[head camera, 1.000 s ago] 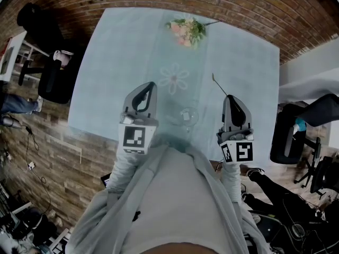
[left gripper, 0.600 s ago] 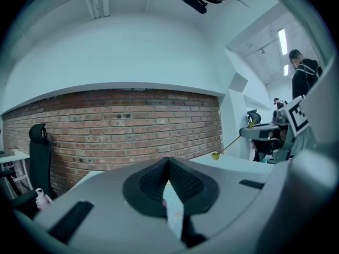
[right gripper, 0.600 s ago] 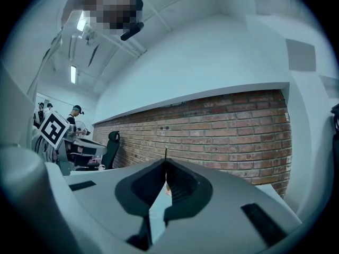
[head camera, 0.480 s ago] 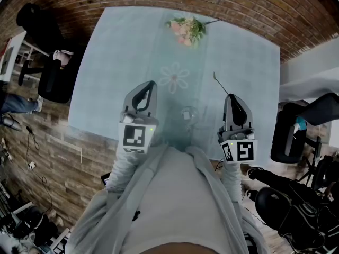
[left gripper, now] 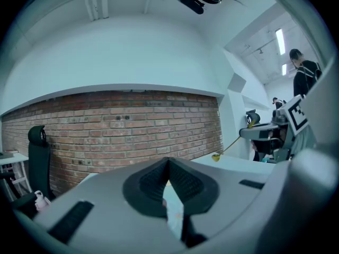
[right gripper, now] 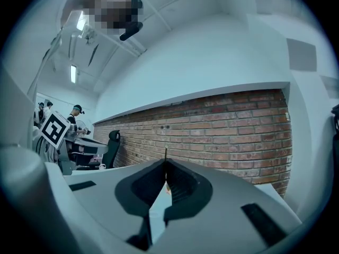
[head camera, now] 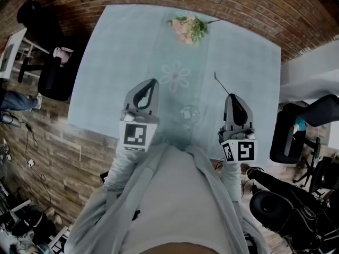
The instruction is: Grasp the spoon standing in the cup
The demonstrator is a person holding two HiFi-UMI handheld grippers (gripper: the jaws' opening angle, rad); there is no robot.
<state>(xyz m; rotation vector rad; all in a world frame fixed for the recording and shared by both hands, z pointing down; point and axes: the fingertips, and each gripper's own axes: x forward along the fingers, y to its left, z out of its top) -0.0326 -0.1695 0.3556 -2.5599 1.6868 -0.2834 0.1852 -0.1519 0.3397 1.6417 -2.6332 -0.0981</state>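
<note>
In the head view a clear glass cup [head camera: 186, 114] stands on the pale blue table [head camera: 116, 52], between my two grippers and near the front edge. My right gripper [head camera: 231, 97] is shut on a thin spoon [head camera: 220, 84], which sticks out ahead of its tips over the table, up and right of the cup. The left gripper view shows that spoon [left gripper: 224, 149] hanging bowl-down from the right gripper [left gripper: 255, 133]. In the right gripper view its handle end [right gripper: 166, 151] pokes up between the closed jaws [right gripper: 165, 164]. My left gripper [head camera: 151, 83] is shut and holds nothing [left gripper: 168, 162].
A bunch of flowers [head camera: 186, 29] lies at the table's far edge, and a flower print [head camera: 174, 78] marks the runner. Dark office chairs stand left [head camera: 53, 78] and right [head camera: 288, 136] of the table. A brick wall runs behind the table.
Both grippers stay almost where they were; the right one with the spoon has edged slightly right. A dark shape at the lower right of the head view has shifted.
</note>
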